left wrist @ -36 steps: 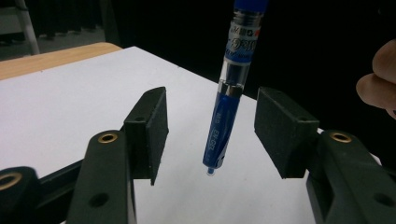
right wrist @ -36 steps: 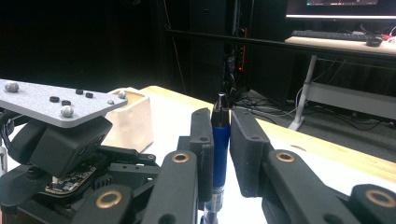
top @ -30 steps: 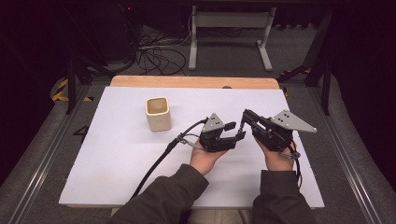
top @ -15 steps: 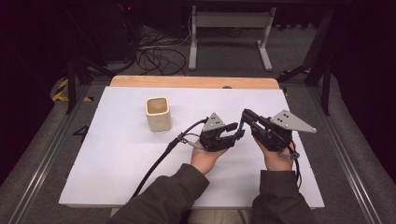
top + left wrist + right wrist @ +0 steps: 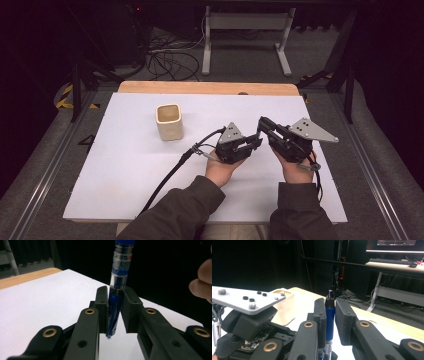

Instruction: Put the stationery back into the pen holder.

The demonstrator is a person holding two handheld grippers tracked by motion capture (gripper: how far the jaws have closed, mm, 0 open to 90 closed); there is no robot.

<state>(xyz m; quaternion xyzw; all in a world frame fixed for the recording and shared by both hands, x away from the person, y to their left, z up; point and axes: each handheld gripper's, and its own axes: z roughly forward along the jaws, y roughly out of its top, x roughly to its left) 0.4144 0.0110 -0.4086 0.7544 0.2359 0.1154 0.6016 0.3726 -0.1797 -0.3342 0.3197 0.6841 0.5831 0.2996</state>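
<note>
A blue pen [image 5: 120, 270] with a clear barrel stands between the jaws of my left gripper [image 5: 114, 312], whose jaws have just closed onto its blue grip section. My right gripper [image 5: 330, 315] is shut on the same pen [image 5: 330, 307], whose tip points up past the pads. In the high view, the left gripper [image 5: 257, 142] and the right gripper [image 5: 262, 122] meet tip to tip over the right half of the white table top [image 5: 125, 165]. The pen is too small to make out there.
A cream square cup [image 5: 169, 121] stands upright to the left of the grippers and also appears as the cup [image 5: 283, 307] behind the left gripper's grey plate [image 5: 247, 300]. A wooden strip [image 5: 200, 88] edges the table's far side. Cables lie on the floor beyond.
Both hands keep their place. The left gripper's jaws have narrowed around the pen.
</note>
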